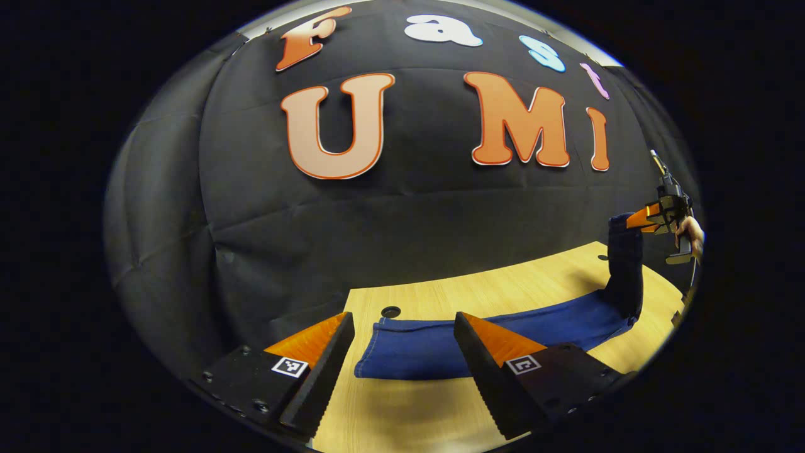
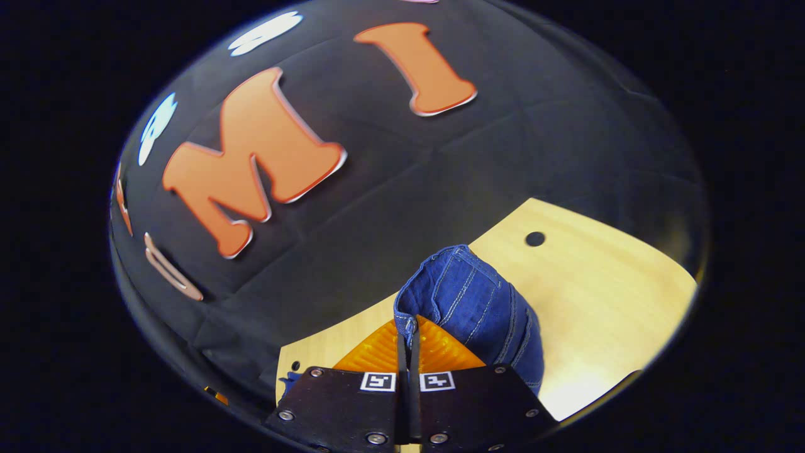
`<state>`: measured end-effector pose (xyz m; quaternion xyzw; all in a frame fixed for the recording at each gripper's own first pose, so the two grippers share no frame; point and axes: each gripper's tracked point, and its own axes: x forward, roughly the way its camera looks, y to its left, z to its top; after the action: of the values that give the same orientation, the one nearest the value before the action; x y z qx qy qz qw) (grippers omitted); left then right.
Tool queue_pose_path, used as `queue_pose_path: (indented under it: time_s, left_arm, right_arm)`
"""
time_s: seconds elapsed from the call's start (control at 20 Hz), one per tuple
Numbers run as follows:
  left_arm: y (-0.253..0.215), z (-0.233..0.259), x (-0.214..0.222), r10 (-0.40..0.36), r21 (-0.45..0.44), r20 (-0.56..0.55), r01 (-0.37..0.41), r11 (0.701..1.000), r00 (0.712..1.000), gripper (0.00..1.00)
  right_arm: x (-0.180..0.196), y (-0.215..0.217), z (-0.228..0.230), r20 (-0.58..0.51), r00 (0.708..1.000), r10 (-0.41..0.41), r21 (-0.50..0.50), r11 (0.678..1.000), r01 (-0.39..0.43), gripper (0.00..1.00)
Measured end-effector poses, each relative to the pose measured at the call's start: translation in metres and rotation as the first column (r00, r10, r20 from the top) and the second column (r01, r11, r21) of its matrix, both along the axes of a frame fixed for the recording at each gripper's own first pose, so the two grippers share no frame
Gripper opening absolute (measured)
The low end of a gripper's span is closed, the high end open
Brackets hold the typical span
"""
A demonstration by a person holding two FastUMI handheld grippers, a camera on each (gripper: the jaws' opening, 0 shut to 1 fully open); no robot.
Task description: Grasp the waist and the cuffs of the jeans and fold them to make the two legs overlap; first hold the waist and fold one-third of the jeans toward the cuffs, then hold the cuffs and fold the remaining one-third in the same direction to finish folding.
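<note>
- Left gripper (image 1: 402, 352): fingers wide apart, low over the worktop (image 1: 402, 421), holding nothing; the near end of the jeans (image 1: 434, 346) lies flat just ahead between them, probably so this end can anchor the fold.
- Jeans: stretched along the worktop, with the far end lifted upright.
- Right gripper (image 2: 407, 343): fingers pinched together on a seamed edge of the jeans, raising that end, likely to carry it over toward the other.
</note>
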<state>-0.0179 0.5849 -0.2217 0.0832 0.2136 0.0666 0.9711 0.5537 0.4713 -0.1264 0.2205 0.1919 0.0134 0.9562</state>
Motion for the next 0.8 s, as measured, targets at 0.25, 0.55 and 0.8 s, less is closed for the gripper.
queue_pose_path:
  time_s: [0.25,0.55,0.8]
  left_arm:
    - [0.039,-0.011,-0.007,0.012,-0.031,-0.014,-0.013,0.999,1.0,0.98]
    - [0.06,-0.029,-0.011,0.052,-0.073,-0.033,-0.055,0.996,0.998,0.98]
    - [0.067,-0.041,-0.011,0.087,-0.097,-0.043,-0.091,0.991,0.995,0.98]
  right_arm:
    - [0.0,0.12,-0.069,-0.088,0.988,0.13,-0.036,0.99,-0.134,0.0]
    - [-0.004,0.179,-0.18,-0.242,0.943,0.23,-0.161,0.949,-0.273,0.0]
    - [-0.012,0.196,-0.204,-0.291,0.918,0.269,-0.151,0.935,-0.321,0.41]
